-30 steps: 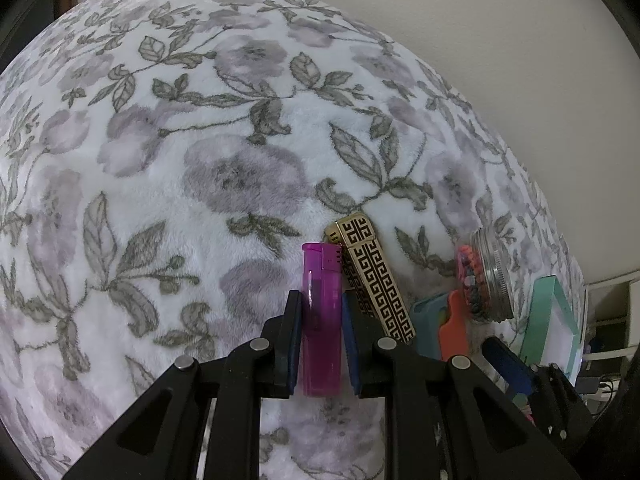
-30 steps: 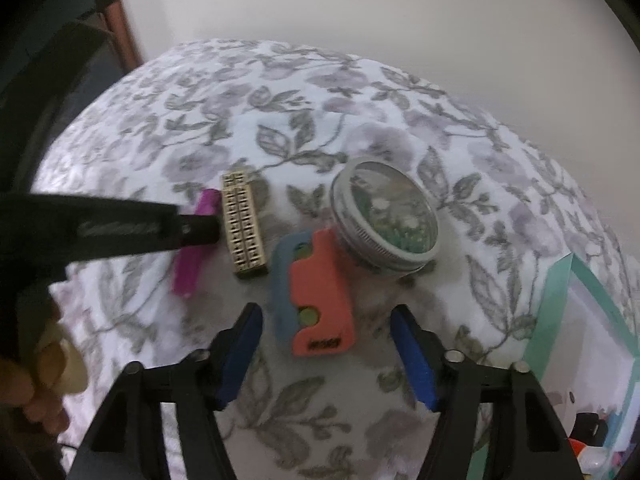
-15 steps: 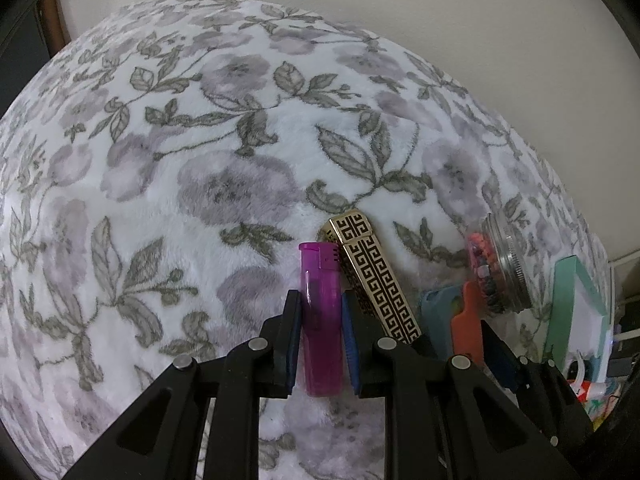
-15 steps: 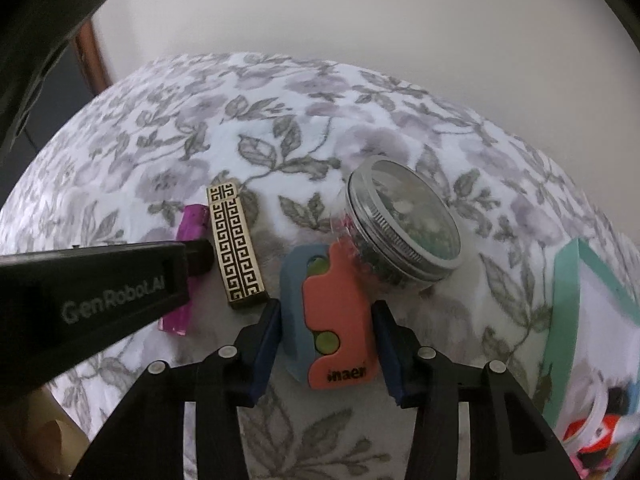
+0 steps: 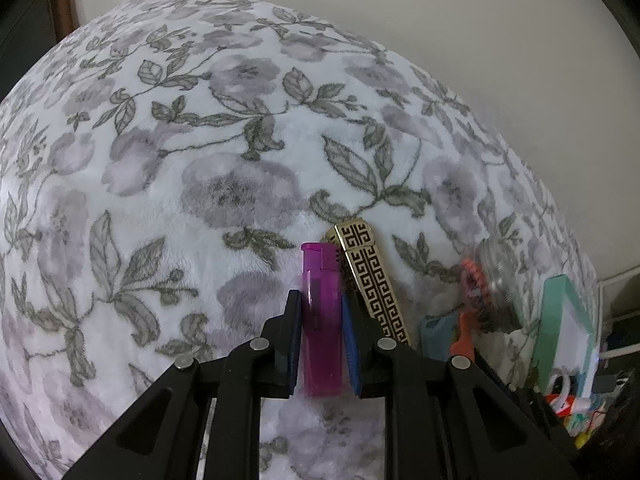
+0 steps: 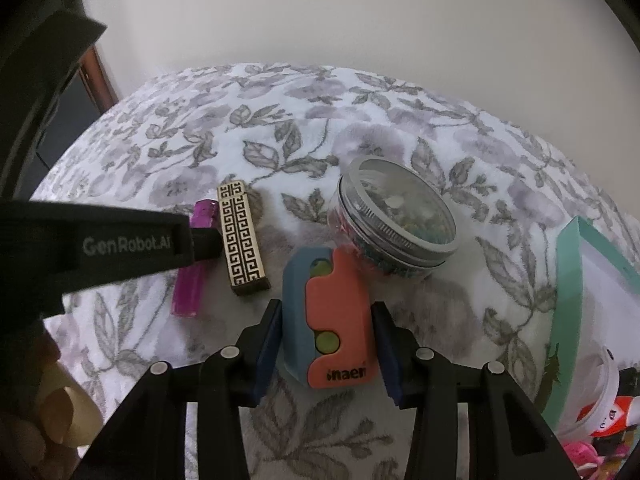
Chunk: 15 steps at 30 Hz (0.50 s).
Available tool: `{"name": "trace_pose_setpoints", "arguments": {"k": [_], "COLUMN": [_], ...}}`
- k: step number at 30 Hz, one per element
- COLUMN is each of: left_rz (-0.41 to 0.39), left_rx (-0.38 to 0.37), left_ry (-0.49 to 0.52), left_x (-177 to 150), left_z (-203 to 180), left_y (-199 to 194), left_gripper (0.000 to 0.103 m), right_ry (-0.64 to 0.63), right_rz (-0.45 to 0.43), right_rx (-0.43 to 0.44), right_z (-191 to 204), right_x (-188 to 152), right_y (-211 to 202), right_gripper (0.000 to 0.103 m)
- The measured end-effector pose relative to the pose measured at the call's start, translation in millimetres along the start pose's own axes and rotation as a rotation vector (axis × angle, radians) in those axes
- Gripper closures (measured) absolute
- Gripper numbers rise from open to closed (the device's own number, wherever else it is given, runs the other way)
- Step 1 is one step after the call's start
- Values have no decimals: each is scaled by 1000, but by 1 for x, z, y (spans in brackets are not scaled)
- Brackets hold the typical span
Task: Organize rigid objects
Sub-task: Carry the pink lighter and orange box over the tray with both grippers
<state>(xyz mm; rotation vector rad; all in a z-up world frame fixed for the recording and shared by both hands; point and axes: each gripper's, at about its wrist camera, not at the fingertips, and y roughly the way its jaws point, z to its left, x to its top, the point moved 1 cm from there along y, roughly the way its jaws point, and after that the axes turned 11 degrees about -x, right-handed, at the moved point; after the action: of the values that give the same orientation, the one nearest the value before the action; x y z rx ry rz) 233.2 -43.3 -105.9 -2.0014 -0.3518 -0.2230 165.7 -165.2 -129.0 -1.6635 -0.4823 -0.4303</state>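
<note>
The right gripper [image 6: 326, 354] clamps one orange-and-blue cutter [image 6: 326, 320], its near end printed "naer". The left gripper [image 5: 320, 344], marked "GenRobot.AI", grips one purple lighter [image 5: 322, 316] on the floral blanket [image 5: 160, 160]. Just beside the lighter lies one gold key-pattern lighter [image 6: 241, 236]. Beyond the cutter stands one metal-lidded jar [image 6: 396, 220]. A teal-rimmed box [image 6: 568, 280] lies at the right edge; open blanket stretches to the wall.

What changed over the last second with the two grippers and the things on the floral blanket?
The right gripper moved forward and shut on the orange and blue block, which a second ago lay untouched ahead of its open fingers. The left gripper stayed clamped on the purple lighter. The gold patterned case and bead jar did not move.
</note>
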Motion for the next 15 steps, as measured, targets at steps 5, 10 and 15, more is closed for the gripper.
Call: {"name": "trace_pose_setpoints", "arguments": {"k": [5,10,15], "left_rz": [-21,-79,-141], "left_rx": [-56,-111,-210], "left_ry": [-32,-22,12], "left_x": [2,5,5], "left_z": [-1,-16,-39], "left_y": [-11,-37,-68], "left_gripper": [83,83,83], "right_ry": [77,180,229], "right_rz": [20,29,-27], "right_rx": [113,212,256], "right_z": [-18,-44,-68], "right_x": [-2,-4,2], "right_y": [-3,-9,-33], "right_gripper": [58,58,58]}}
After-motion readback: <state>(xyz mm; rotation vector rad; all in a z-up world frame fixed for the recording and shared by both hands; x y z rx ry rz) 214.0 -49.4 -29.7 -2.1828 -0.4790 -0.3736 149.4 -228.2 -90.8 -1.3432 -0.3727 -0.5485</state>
